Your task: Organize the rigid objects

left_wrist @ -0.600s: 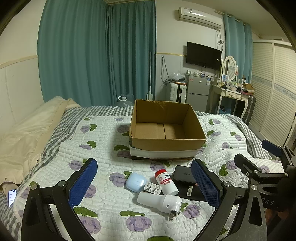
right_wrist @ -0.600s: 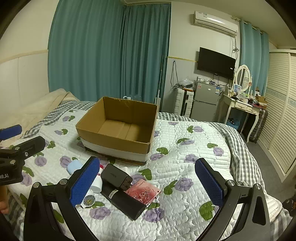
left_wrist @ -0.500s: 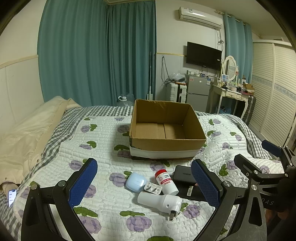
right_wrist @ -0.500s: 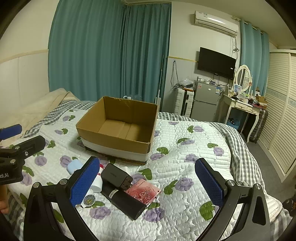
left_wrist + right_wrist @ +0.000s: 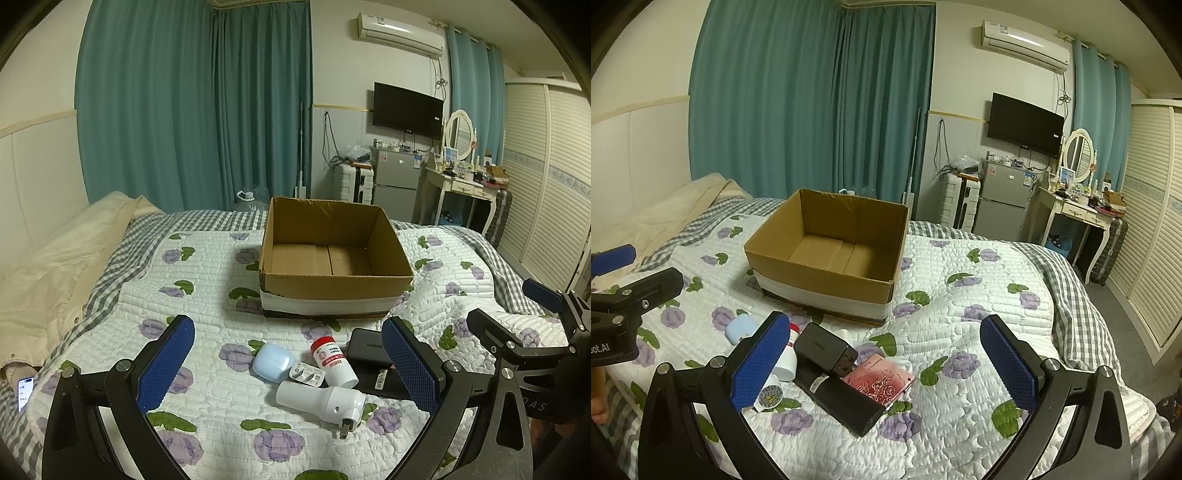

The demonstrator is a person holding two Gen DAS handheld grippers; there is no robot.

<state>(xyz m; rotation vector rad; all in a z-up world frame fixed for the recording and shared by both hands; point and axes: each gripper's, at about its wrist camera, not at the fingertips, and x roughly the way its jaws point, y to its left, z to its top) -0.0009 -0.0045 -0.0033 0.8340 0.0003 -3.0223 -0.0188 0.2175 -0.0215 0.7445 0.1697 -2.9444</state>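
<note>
My left tongs (image 5: 288, 363) stand wide with nothing between the pads, hanging over the near edge of the bed (image 5: 207, 266). My right tongs (image 5: 886, 360) are just as wide and hold nothing.

Nearest to me, by the near edge, a white plug (image 5: 321, 400) lies on its side, prongs toward me. Just behind it sit a small white adapter (image 5: 307, 374), a pale blue case (image 5: 272, 362) to its left and a white bottle (image 5: 332, 363) with a red cap to its right, all touching or nearly so. Right of the bottle a black charger (image 5: 825, 349) rests on top of a long black pack (image 5: 842, 400), and a pink card (image 5: 879, 378) with a rose pattern lies against the pack on its right side.

Past this cluster, toward the middle of the bed, an open cardboard box (image 5: 334, 280) stands upright, with white tape round its base; only its bare bottom shows inside.

At the bed's left edge a phone (image 5: 25, 391) lies face up beside a cream duvet (image 5: 55, 266).
</note>
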